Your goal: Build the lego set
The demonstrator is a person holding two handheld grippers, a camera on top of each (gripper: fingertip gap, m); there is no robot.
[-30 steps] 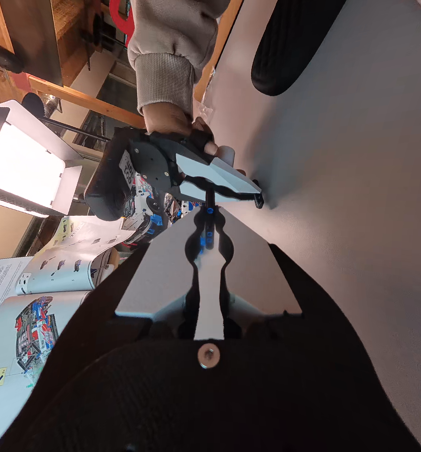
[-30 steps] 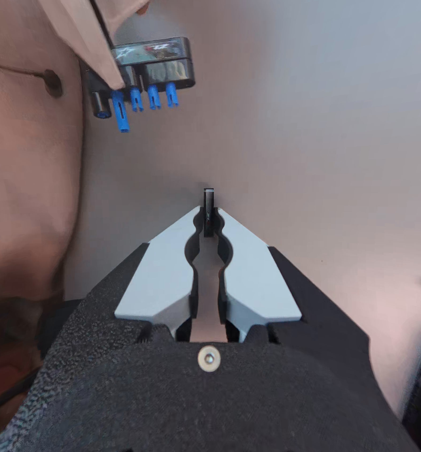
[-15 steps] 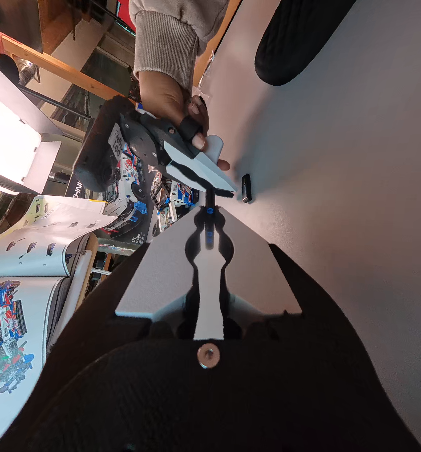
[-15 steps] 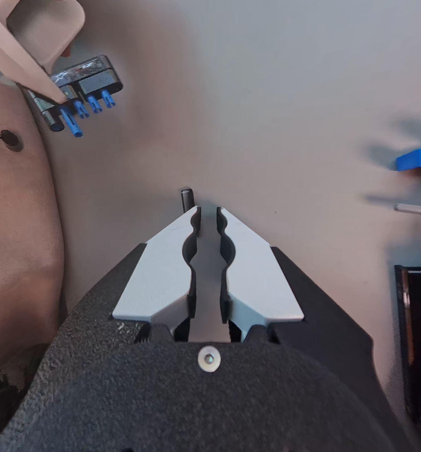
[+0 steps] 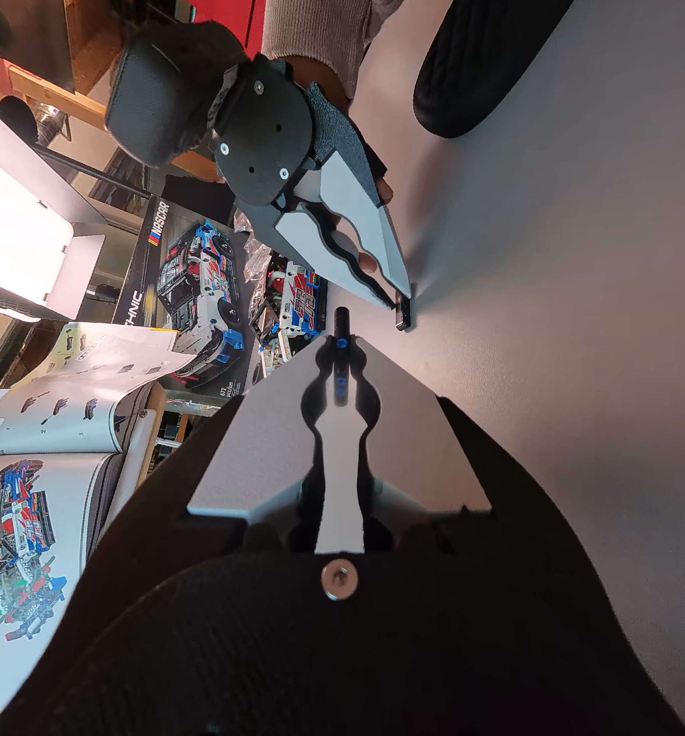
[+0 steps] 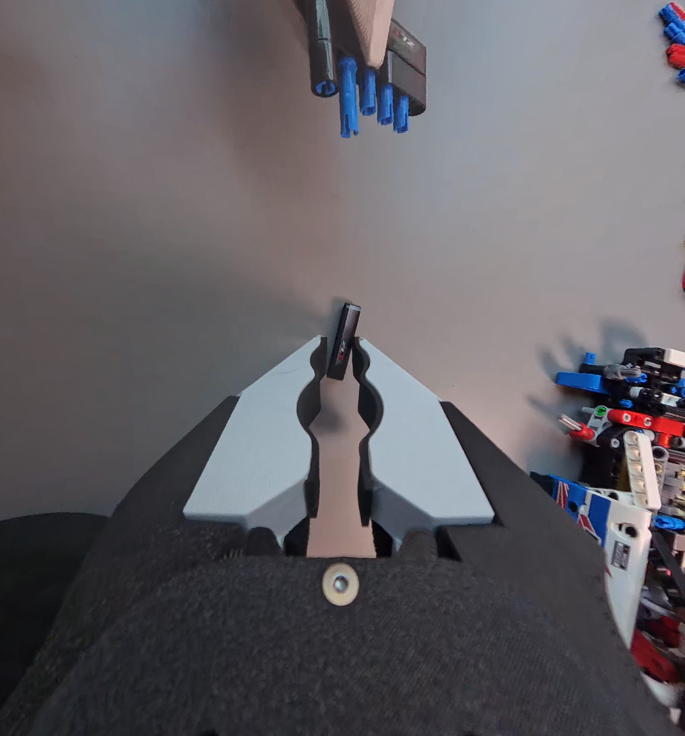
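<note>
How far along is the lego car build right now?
Done: a partly built car stands at the right of the right wrist view, its frame still exposed. In hand: the left tongs grip a black beam with blue pins. The right tongs straddle a small black piece on the table, but the grip is unclear. Left: joining these and using the loose parts.
</note>
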